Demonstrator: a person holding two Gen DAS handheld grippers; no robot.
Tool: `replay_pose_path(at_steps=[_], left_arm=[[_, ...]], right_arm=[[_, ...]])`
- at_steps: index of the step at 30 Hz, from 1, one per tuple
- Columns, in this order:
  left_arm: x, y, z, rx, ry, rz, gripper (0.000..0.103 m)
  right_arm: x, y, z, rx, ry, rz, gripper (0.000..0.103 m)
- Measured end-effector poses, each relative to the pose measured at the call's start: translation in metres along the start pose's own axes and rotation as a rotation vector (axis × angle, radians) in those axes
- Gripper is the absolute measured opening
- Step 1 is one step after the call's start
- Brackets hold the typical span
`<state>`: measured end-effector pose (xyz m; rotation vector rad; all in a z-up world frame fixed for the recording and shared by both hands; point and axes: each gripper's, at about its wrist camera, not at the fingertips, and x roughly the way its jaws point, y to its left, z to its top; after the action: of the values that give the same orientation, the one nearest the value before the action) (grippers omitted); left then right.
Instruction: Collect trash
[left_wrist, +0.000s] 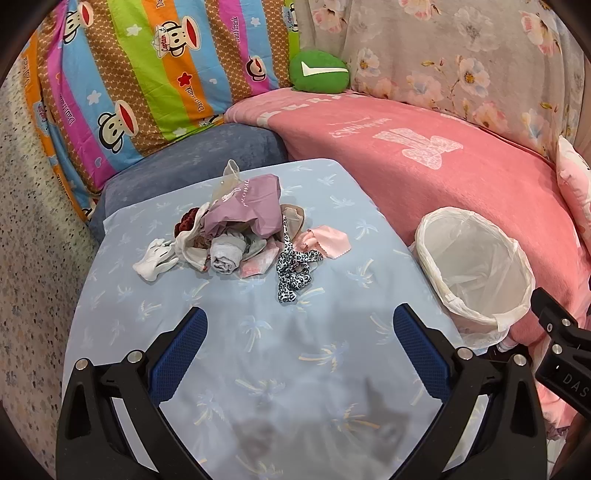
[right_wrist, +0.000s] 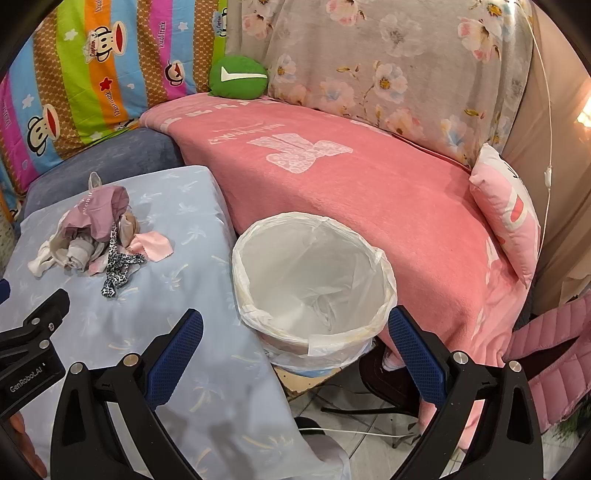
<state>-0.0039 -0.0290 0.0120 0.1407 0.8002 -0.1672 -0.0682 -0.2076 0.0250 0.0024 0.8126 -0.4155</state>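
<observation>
Nothing is collected yet: the plastic-lined bin (right_wrist: 314, 280) stands empty beside the palm-print surface (left_wrist: 258, 350), where crumpled mauve paper, soft rags and a leopard-print strip form the trash pile (left_wrist: 240, 229). Left gripper (left_wrist: 299, 339) and right gripper (right_wrist: 295, 343) hover spread wide, holding nothing.
</observation>
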Motion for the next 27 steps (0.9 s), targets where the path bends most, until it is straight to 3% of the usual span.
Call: replay_pose_path(at_steps=[27], left_arm=[[0.012,0.001,0.007,0.0,0.024,-0.049,0.096]], right_arm=[[0.006,-0.001,0.006,0.028,-0.001,-0.016,0.097]])
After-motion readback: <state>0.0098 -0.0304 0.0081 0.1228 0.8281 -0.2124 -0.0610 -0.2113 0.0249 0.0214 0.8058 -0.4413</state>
